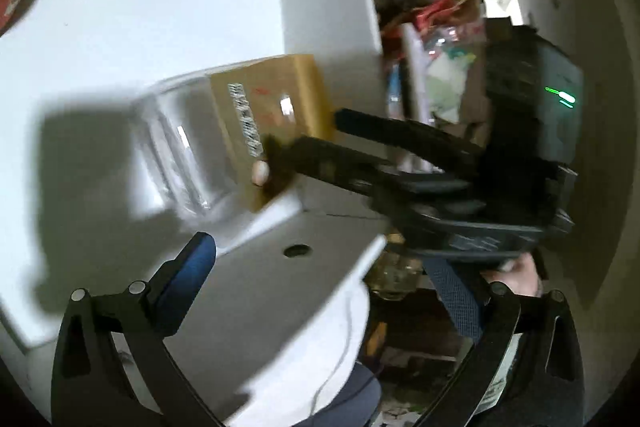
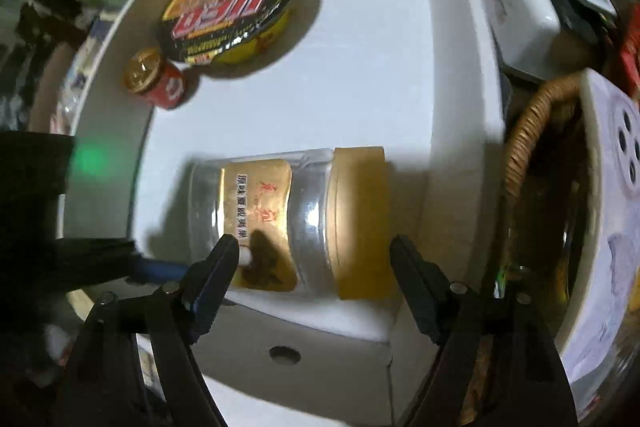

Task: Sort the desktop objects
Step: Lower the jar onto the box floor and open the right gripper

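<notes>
- Clear plastic jar [image 2: 280, 219] with a gold lid lies on its side in the white box [image 2: 460, 75], by the near wall.
- Right tool [image 2: 314, 259] hangs above it, jaws wide, gripping nothing.
- Left tool [image 1: 344, 267] is wide, empty.
- Risk: the round jar may roll.
- Motion blur hides the label.

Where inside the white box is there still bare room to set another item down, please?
The widest bare patch of the white cardboard box lies between the yellow-rimmed instant noodle bowl, the clear plastic jar with the gold lid lying on its side, and the right wall. It is crowded at the left wall, where the small red gold-capped jar stands by the bowl.
</notes>
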Demonstrator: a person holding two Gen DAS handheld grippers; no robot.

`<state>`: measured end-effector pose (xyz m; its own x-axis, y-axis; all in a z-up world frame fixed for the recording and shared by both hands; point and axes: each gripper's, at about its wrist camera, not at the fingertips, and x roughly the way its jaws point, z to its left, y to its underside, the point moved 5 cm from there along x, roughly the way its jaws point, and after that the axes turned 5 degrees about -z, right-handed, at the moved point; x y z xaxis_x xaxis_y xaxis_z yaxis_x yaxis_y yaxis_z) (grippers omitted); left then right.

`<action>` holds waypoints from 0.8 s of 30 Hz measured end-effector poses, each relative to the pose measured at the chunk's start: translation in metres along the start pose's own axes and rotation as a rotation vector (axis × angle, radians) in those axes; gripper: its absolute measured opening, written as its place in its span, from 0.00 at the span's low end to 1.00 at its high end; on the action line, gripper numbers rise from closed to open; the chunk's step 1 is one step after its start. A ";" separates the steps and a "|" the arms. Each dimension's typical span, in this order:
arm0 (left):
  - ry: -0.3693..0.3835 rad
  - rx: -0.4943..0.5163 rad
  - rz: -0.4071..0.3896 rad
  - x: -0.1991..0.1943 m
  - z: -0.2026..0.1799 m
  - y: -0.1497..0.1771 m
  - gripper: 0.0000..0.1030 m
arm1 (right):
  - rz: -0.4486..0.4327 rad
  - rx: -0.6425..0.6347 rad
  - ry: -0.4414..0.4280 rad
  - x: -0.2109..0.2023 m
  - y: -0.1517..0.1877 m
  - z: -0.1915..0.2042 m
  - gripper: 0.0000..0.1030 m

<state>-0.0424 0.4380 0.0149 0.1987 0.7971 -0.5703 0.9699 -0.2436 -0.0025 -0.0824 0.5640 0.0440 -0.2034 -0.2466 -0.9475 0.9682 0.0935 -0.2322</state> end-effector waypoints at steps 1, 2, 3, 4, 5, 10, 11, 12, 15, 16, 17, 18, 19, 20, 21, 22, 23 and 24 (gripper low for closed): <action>-0.010 0.005 0.002 0.001 -0.001 -0.004 1.00 | -0.013 0.010 -0.011 -0.004 -0.002 -0.001 0.77; -0.028 0.014 0.001 0.002 -0.001 -0.008 1.00 | -0.023 0.025 -0.026 -0.006 -0.001 -0.003 0.76; -0.040 0.023 0.000 0.004 0.000 -0.009 1.00 | -0.030 0.042 -0.043 -0.008 0.000 -0.004 0.75; -0.048 0.036 -0.003 0.007 0.001 -0.008 1.00 | -0.042 0.059 -0.058 -0.012 0.002 -0.006 0.75; -0.060 0.056 -0.004 0.007 0.000 -0.007 1.00 | -0.058 0.068 -0.071 -0.016 0.003 -0.006 0.75; -0.126 0.135 0.011 0.004 -0.003 -0.013 1.00 | -0.066 0.075 -0.120 -0.025 0.016 0.002 0.74; -0.119 0.140 0.011 0.003 -0.003 -0.013 1.00 | -0.074 0.074 -0.125 -0.027 0.017 0.003 0.73; -0.113 0.145 0.011 0.001 -0.003 -0.012 1.00 | -0.082 0.073 -0.130 -0.032 0.021 0.001 0.73; -0.168 0.263 0.032 -0.005 -0.010 -0.003 1.00 | -0.125 -0.017 -0.109 -0.044 0.029 0.005 0.73; -0.229 0.345 0.054 -0.006 -0.013 0.002 1.00 | -0.125 -0.063 -0.075 -0.043 0.031 0.009 0.73; -0.278 0.403 0.075 -0.005 -0.019 0.005 1.00 | -0.114 -0.103 -0.037 -0.041 0.033 0.012 0.73; -0.355 0.485 0.104 -0.001 -0.021 0.009 1.00 | -0.098 -0.144 -0.006 -0.037 0.034 0.018 0.73; -0.405 0.538 0.130 0.004 -0.023 0.012 1.00 | -0.085 -0.179 0.017 -0.036 0.036 0.020 0.72; -0.410 0.565 0.141 0.007 -0.027 0.012 1.00 | -0.069 -0.218 0.043 -0.035 0.037 0.024 0.71; -0.411 0.583 0.150 0.009 -0.031 0.010 1.00 | -0.052 -0.259 0.073 -0.032 0.037 0.029 0.69; -0.429 0.595 0.156 0.011 -0.034 0.008 1.00 | -0.029 -0.294 0.105 -0.030 0.037 0.032 0.68; -0.443 0.603 0.164 0.014 -0.036 0.004 1.00 | -0.007 -0.313 0.129 -0.026 0.035 0.033 0.67; -0.474 0.617 0.187 0.019 -0.036 0.001 1.00 | 0.019 -0.323 0.143 -0.021 0.034 0.034 0.65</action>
<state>-0.0326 0.4729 0.0333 0.1348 0.4266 -0.8943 0.6459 -0.7223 -0.2472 -0.0406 0.5397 0.0639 -0.2260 -0.1065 -0.9683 0.8806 0.4026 -0.2498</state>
